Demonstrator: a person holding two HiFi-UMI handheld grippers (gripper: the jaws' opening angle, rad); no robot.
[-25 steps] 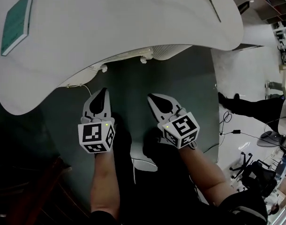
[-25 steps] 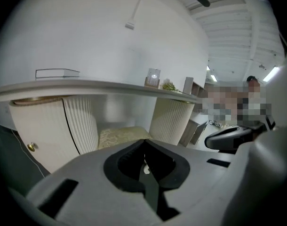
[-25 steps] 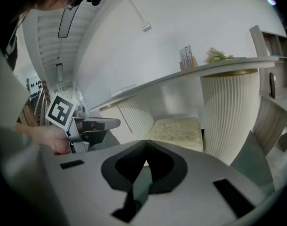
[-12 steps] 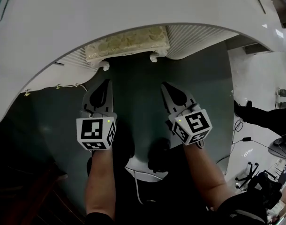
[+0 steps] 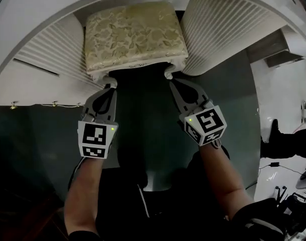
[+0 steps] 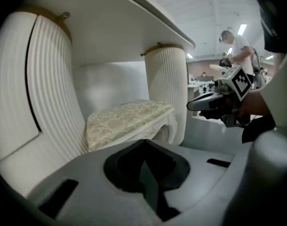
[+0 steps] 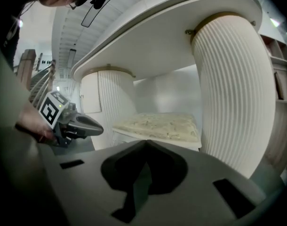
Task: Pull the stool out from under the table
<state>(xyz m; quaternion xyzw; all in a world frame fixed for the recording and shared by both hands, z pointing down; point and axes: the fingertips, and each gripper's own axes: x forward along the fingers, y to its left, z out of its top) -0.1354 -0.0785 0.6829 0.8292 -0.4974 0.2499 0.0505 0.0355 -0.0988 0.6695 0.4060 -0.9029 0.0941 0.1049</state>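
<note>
Dark green floor (image 5: 153, 119) runs under a white table (image 5: 37, 9), whose ribbed pedestals (image 5: 228, 29) flank the stool (image 5: 135, 34) tucked between them beneath the top. The head view shows the left tongs (image 5: 109, 87) and right tongs (image 5: 173, 82) pointing at the stool's near corners, just beside its curled white scrolls; contact cannot be told. Each gripper view shows its own tongs closed with nothing between them, and the other tongs off to the side. Only the left gripper view shows the stool's carved white frame and curved leg, and a person (image 6: 235, 46) standing far off. The cushion is pale gold with a leaf pattern.
</note>
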